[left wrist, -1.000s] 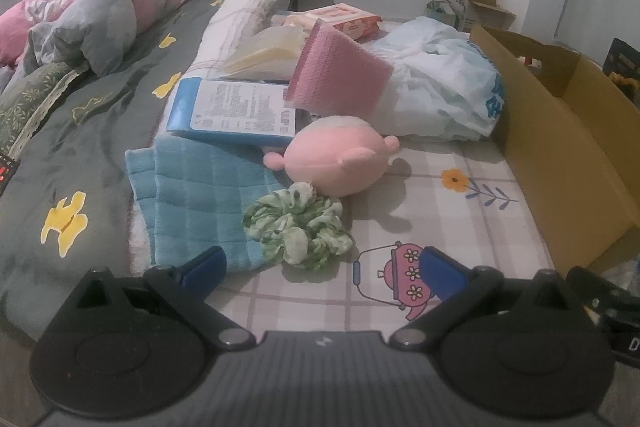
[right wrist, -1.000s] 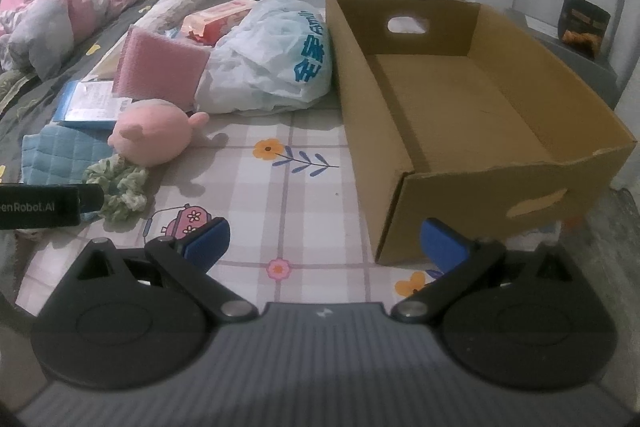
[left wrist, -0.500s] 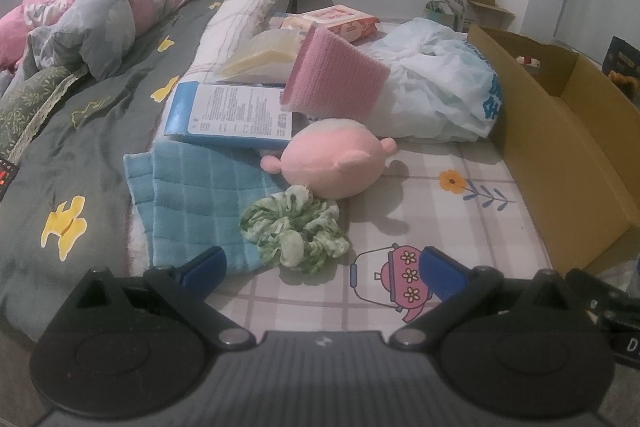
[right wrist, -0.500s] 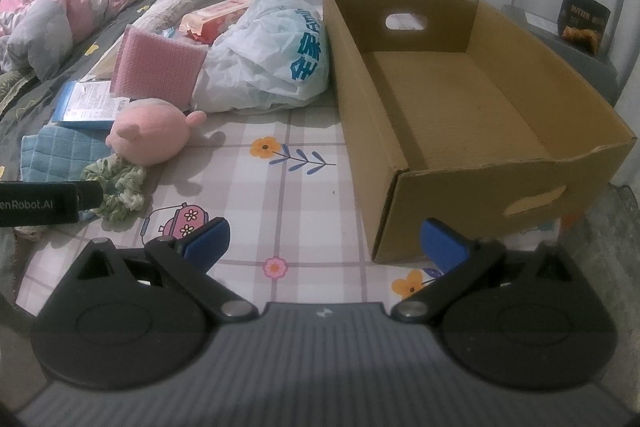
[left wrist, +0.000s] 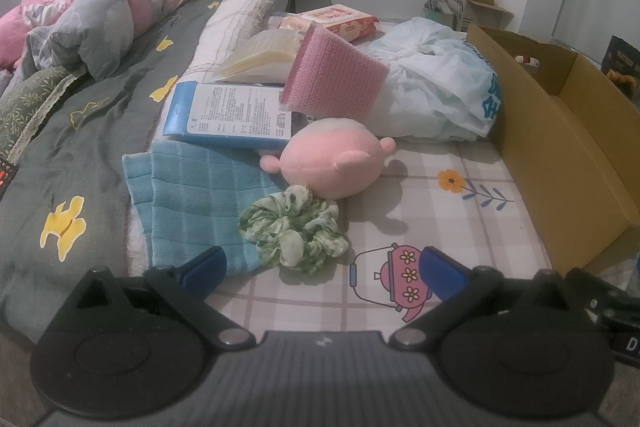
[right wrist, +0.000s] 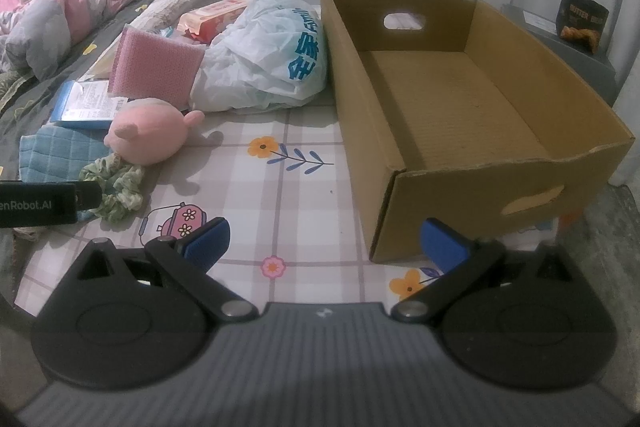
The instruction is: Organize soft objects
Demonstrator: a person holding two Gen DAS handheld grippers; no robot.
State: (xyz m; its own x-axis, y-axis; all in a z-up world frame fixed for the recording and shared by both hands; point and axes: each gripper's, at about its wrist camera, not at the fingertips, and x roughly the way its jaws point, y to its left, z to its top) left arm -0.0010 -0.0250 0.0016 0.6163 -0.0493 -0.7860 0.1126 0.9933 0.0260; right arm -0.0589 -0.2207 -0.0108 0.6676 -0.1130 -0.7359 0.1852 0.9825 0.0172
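Straight ahead of the left gripper [left wrist: 320,267], seen through the left wrist camera, the green scrunchie [left wrist: 294,229] lies on the checked bed sheet [left wrist: 432,211], between the lines of the two fingers and just beyond their tips. The jaws stand wide open and hold nothing. Compared with a second ago, the scrunchie sits a little lower and nearer in this view, so the gripper has come slightly closer to it. Behind the scrunchie and touching it is the pink plush toy [left wrist: 332,163]; to the left is the blue cloth [left wrist: 196,195], partly under the scrunchie. Further away lie the pink sponge cloth [left wrist: 332,79] and the white plastic bag [left wrist: 432,95].

From the right wrist camera, the right gripper [right wrist: 324,241] is also wide open and empty. Ahead and to its right stands the cardboard box [right wrist: 440,107], with nothing inside. The box looks a little nearer than before, but the soft objects have not moved.

I judge that the task is only beginning: the left gripper is approaching the scrunchie, and the box is probably the place for it.
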